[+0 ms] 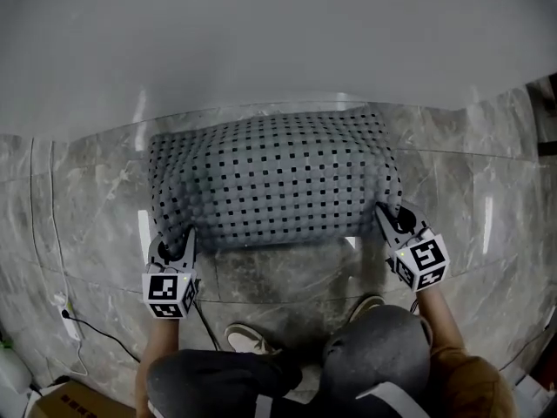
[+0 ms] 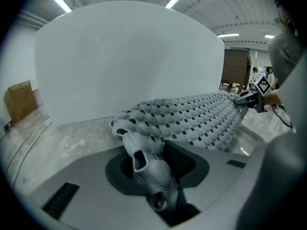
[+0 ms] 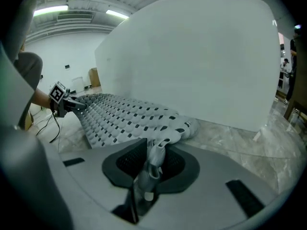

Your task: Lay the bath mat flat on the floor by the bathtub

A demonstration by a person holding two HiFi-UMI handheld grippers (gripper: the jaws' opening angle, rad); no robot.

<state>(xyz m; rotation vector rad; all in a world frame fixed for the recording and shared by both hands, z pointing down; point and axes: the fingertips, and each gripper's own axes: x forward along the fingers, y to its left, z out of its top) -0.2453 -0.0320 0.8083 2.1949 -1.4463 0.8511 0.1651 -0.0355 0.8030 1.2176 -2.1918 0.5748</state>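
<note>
Gripping the bath mat by its two near corners: left claw clamped narrow on one, right claw clamped narrow on the other. Stretched wide between them over the marble floor, dotted with square holes, near edge raised, far edge down by the foot of the white bathtub.

The tub walls off the far side; bare floor lies open left and right of the mat.

Bath mat corners out of sight within left tool and right tool
</note>
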